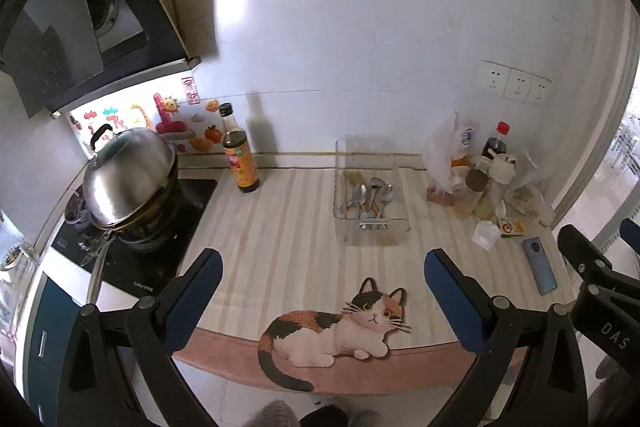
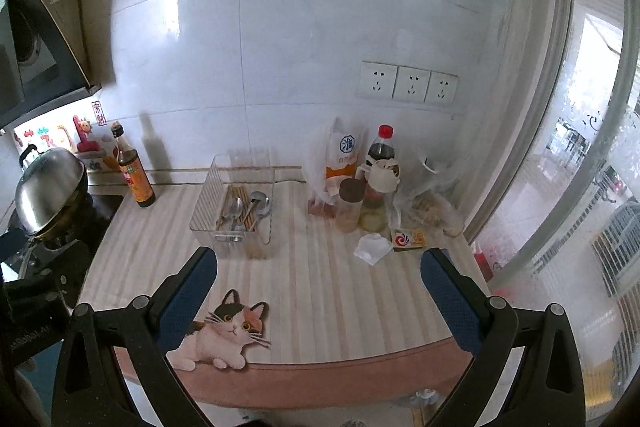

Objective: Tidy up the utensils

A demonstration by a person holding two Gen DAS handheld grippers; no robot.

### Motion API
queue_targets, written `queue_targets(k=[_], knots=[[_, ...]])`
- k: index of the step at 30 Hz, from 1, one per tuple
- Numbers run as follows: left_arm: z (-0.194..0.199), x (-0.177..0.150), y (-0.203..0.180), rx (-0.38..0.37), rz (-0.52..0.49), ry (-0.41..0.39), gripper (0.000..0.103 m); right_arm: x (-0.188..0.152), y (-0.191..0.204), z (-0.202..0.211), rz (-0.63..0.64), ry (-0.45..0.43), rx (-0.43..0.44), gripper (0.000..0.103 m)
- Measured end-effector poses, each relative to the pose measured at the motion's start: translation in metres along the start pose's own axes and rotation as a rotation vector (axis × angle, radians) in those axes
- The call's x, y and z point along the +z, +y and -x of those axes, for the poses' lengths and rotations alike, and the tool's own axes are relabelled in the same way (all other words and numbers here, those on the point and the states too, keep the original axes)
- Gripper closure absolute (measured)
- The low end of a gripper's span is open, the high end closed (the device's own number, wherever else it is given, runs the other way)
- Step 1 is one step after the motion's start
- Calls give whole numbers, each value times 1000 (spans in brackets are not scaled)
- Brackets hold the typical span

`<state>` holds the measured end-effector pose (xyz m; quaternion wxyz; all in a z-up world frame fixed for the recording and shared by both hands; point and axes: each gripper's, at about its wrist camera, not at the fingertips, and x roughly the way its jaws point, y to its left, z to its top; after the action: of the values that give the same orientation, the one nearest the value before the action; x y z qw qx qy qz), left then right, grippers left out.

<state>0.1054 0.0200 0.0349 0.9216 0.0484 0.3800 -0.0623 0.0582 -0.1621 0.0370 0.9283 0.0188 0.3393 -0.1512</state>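
two views, taken in turn. left wrist: the left gripper (image 1: pixel 322 273) is hovering over the counter edge, jaws spread wide and holding nothing. spoons (image 1: pixel 370 197) and chopsticks (image 1: pixel 354 183) are lying mixed in the clear bin (image 1: pixel 372 227) mid-counter, well ahead. only this view is showing the phone (image 1: pixel 540 265) and the right gripper (image 1: pixel 592 247) at the side. right wrist: the right gripper (image 2: pixel 320 273) is likewise gaping, empty, bin (image 2: pixel 236 239) ahead-left. only this view is showing the window (image 2: pixel 592 167). steel spoons likely stiff, slick, light; handles look the best hold.
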Motion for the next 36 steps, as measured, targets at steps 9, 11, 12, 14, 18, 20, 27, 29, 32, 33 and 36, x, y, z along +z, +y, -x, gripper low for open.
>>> queue_targets(k=[9,11,12,14,18,20,27,29,32,33,36], knots=[[-12,10,2,34,23,50,0,20,1,-8,5,27,-20,0],[-14,13,2,38,25,48,0,23,3,-15,20,41,-26,0],[-14,13,1,40,26,48,0,24,4,-17,22,45,-21,0],[-17,16,1,42,32,51,0,26,5,-22,31,54,-21,0],[-21,18,1,55,34,54,0,26,6,-28,32,63,-17,0],[-23,19,-1,62,33,54,0,27,5,-30,32,65,-12,0],[-26,20,-5,78,25,49,0,27,3,-34,32,68,-5,0],[-27,20,-6,79,27,52,0,27,3,-35,34,71,-3,0],[-28,20,-7,73,29,51,0,28,1,-38,39,80,5,0],[-28,20,-8,73,28,51,0,28,1,-39,38,82,8,0],[-29,20,-7,73,31,50,0,28,0,-40,37,84,7,0]])
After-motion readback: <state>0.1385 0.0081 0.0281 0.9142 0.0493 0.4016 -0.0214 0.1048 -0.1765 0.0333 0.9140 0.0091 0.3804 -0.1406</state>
